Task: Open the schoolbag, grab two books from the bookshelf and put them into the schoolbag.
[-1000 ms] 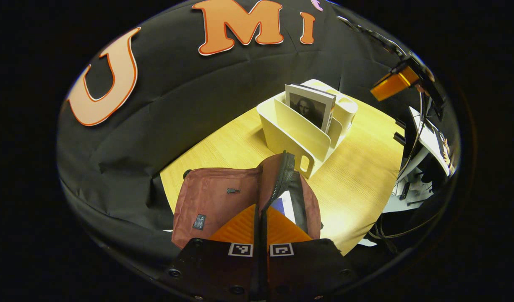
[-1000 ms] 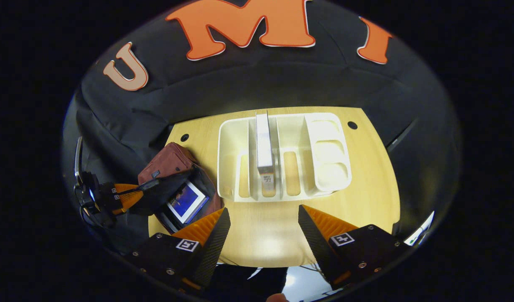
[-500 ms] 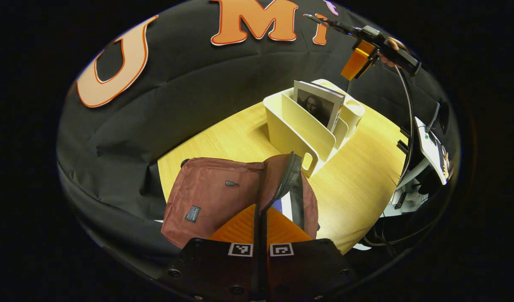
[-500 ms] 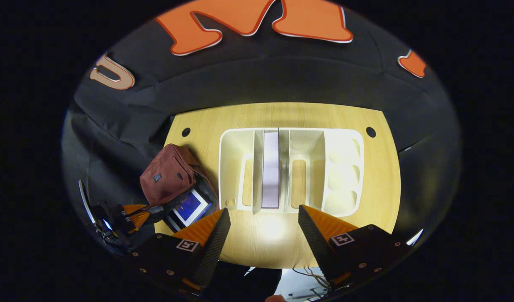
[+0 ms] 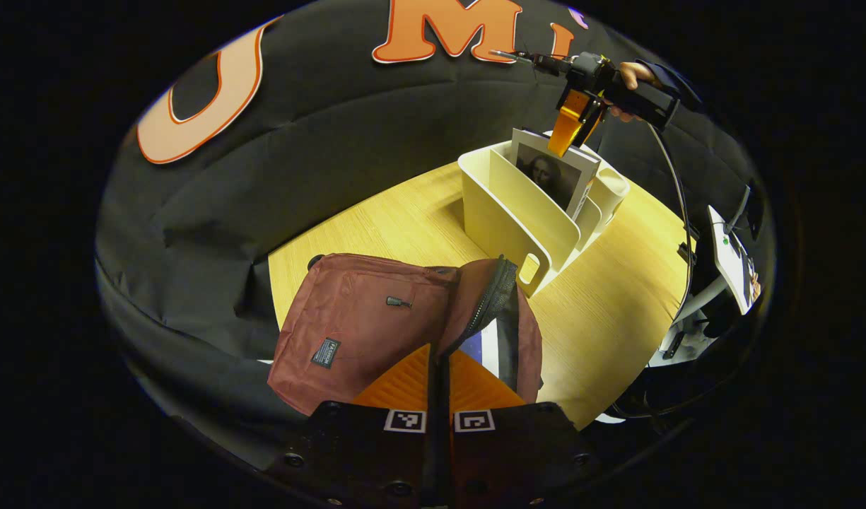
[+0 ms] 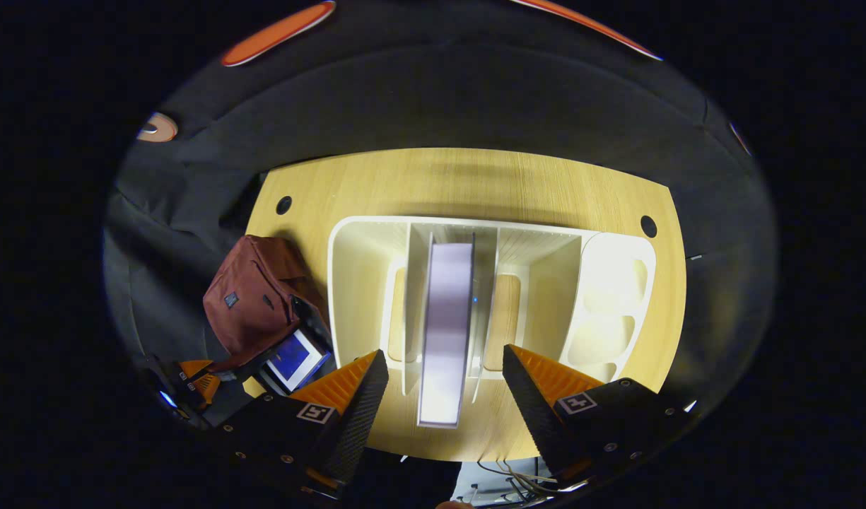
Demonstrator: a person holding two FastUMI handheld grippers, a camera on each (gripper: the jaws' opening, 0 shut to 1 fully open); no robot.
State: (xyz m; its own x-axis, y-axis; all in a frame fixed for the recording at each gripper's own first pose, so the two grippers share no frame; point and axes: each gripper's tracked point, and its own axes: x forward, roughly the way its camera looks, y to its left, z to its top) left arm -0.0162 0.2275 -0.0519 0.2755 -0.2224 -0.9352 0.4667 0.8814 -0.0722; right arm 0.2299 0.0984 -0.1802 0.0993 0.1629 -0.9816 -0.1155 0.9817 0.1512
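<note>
Wooden table (image 6: 468, 177) carries the cream bookshelf (image 6: 355, 261) and, just beside its left end, the maroon schoolbag (image 6: 245, 304). Bookshelf is a divided organiser; one book (image 6: 445, 318) stands upright in a middle slot, top edge facing the right gripper view, portrait cover visible in the left gripper view (image 5: 554, 173). Schoolbag (image 5: 355, 322) lies flat on the table, its zippered flap (image 5: 486, 297) raised; a second book (image 6: 291, 357) with a blue cover sits inside the opening. Right gripper (image 6: 445, 375) hangs above the standing book, fingers spread wide, one either side of the book's top edge and apart from it, holding nothing; from the left gripper view it (image 5: 570, 131) shows over the bookshelf, held by a hand (image 5: 627, 74) in a dark sleeve. Left gripper (image 5: 440, 367) has its fingers pressed together on the lower edge of the flap, keeping the bag open; it appears small at the bag's mouth in the right gripper view (image 6: 199, 375).
</note>
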